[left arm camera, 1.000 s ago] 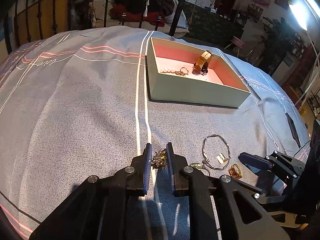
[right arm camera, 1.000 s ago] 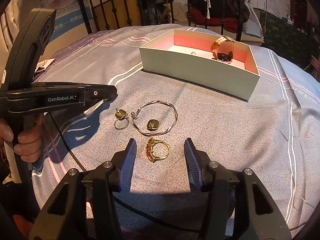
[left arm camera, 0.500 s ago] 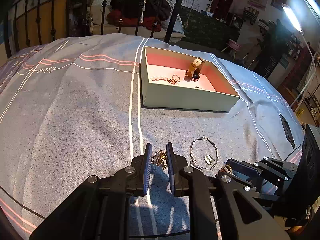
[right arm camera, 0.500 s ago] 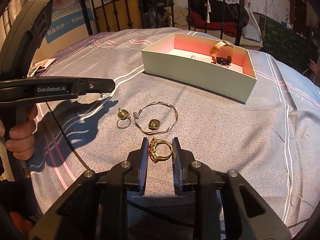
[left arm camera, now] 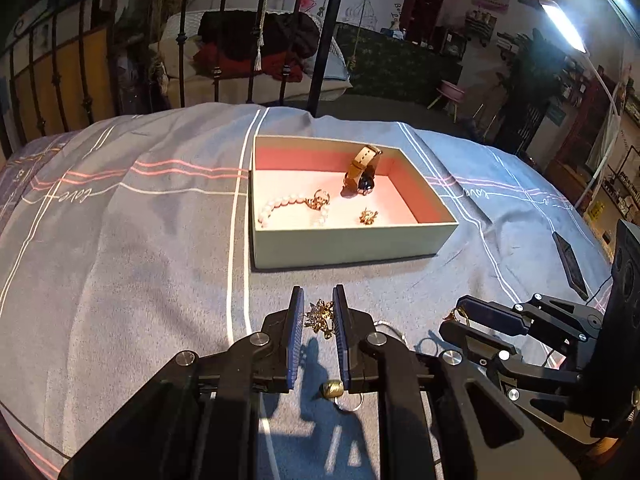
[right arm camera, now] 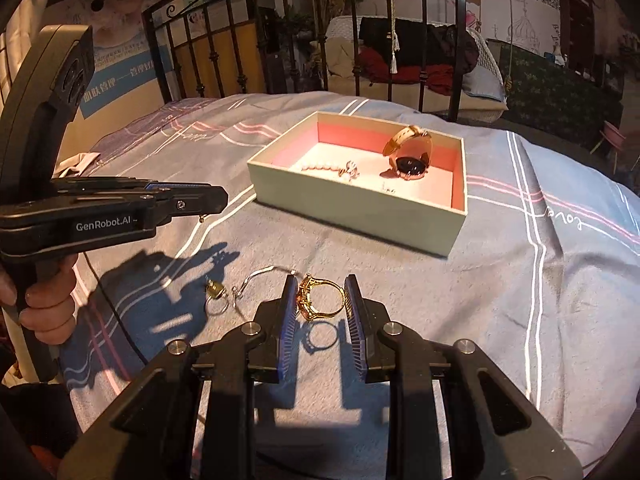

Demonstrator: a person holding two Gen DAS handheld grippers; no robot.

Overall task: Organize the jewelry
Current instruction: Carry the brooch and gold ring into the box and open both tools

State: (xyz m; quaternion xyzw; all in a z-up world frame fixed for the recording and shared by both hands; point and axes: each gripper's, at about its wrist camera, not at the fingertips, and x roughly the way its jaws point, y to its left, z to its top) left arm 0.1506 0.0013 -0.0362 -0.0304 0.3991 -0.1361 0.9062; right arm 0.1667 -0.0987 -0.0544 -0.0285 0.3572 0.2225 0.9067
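My left gripper (left arm camera: 317,314) is shut on a small gold brooch (left arm camera: 319,316) and holds it above the bedspread, short of the open pale green box (left arm camera: 344,246). The box holds a pearl bracelet (left arm camera: 280,206), a gold-strap watch (left arm camera: 360,172) and a small gold piece (left arm camera: 368,216). My right gripper (right arm camera: 321,300) is shut on a gold ring (right arm camera: 320,298), lifted off the bed; its shadow lies below. A gold charm with a ring (right arm camera: 216,294) and a silver bangle (right arm camera: 256,278) lie on the bed to its left.
The grey striped bedspread (left arm camera: 120,260) covers the whole work area. A black iron bed rail (left arm camera: 224,52) stands behind the box. A dark phone (left arm camera: 570,262) lies at the right edge. The left gripper's body (right arm camera: 108,212) crosses the right wrist view at the left.
My right gripper has shut on the gold ring and lifted it off the bed. My left gripper has risen with the brooch and come closer to the box.
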